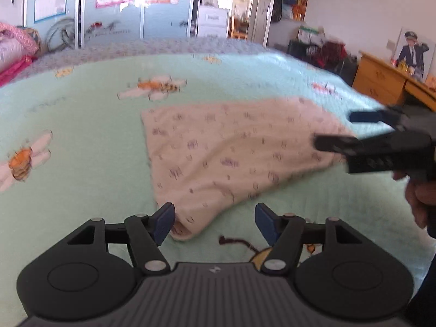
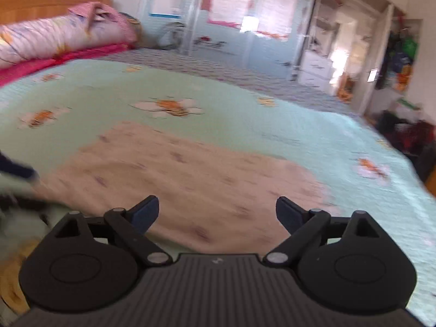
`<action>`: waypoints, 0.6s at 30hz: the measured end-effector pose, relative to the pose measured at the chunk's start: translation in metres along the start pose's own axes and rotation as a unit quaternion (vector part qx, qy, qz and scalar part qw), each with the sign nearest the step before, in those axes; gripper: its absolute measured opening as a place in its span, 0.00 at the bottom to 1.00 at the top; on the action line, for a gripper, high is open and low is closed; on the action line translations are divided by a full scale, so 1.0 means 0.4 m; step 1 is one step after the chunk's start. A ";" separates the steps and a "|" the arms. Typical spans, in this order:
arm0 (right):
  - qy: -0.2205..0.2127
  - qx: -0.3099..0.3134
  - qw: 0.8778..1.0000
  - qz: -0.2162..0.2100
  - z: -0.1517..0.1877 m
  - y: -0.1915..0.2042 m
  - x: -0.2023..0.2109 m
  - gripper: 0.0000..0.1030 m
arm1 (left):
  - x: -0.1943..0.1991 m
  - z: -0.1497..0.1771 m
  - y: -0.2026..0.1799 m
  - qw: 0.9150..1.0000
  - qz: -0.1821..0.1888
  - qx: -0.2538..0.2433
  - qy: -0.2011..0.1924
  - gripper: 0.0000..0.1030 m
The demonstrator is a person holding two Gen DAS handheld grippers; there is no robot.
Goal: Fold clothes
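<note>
Cloth (image 1: pixel 231 160) lies flat on the bed (image 1: pixel 81 136): a pale pink garment with small purple marks, spread over a mint-green quilt printed with white-and-orange daisies. In the left wrist view it fills the centre of the frame, narrowing toward a corner at lower centre.

The left tongs (image 1: pixel 215 223) hang at the bottom of that frame with their blue pads spread wide. The garment's near corner lies just at the left pad, under or beside its tip; whether it touches I cannot tell. Nothing is pinched between the pads, and the right pad stands over bare quilt.

The right tongs (image 1: pixel 338 130) reach in from the right edge of the same frame, over the garment's right-hand edge, their two fingers apart and a hand (image 1: pixel 419 199) gripping the handle below.

In the right wrist view, heavily blurred, the right tongs (image 2: pixel 218 214) are wide open at the bottom of the frame, empty, with the garment (image 2: pixel 190 174) spreading directly ahead and beneath the gap. A dark blue blur at the left edge may be the other tool; too smeared to tell.
</note>
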State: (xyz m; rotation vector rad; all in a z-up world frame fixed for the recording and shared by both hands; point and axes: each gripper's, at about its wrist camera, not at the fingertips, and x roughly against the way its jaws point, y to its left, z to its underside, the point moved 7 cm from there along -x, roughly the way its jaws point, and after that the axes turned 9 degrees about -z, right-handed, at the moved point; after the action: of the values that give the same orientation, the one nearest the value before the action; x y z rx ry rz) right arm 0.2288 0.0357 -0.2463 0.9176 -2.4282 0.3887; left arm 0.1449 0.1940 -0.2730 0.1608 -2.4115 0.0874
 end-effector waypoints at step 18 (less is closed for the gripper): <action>0.088 -0.108 0.990 0.028 0.045 -0.024 -0.034 0.89 | 0.003 -0.018 -0.035 1.000 0.011 -0.005 0.006 0.65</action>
State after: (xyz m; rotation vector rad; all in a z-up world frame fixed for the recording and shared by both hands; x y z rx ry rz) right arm 0.2374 0.0283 -0.2681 0.6935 -2.2829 0.2106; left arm 0.1506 0.1808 -0.2668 0.1284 -2.4018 0.0862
